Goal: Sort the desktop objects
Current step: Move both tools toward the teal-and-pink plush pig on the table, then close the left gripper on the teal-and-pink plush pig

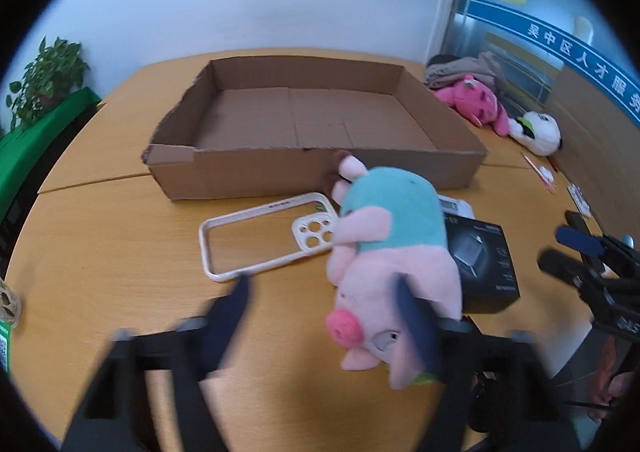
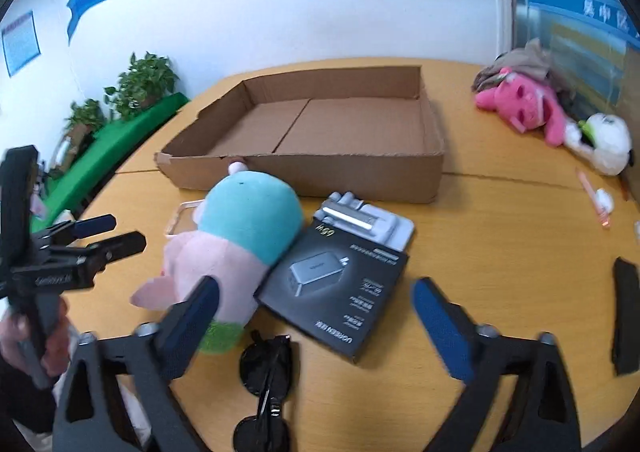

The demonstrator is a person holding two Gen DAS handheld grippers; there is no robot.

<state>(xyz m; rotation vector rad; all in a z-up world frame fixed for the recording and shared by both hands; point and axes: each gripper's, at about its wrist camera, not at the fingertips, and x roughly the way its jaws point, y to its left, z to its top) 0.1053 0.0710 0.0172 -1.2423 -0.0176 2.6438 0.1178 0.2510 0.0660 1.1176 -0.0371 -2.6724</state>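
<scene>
Cardboard box point(image 1: 316, 123) sits empty at the tabletop's point(image 1: 120, 252) far side; nothing sorted yet. Left to right I log phone case point(image 1: 268, 236), pig plush point(image 1: 392, 252), charger box point(image 2: 336, 288), sunglasses point(image 2: 266, 384) loose. My left tool point(image 1: 324, 304) and right tool point(image 2: 316, 312) are released, holding nothing.

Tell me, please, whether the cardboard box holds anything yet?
Empty: both wrist views show the cardboard box with a bare brown floor; the pig plush lies outside it.
</scene>
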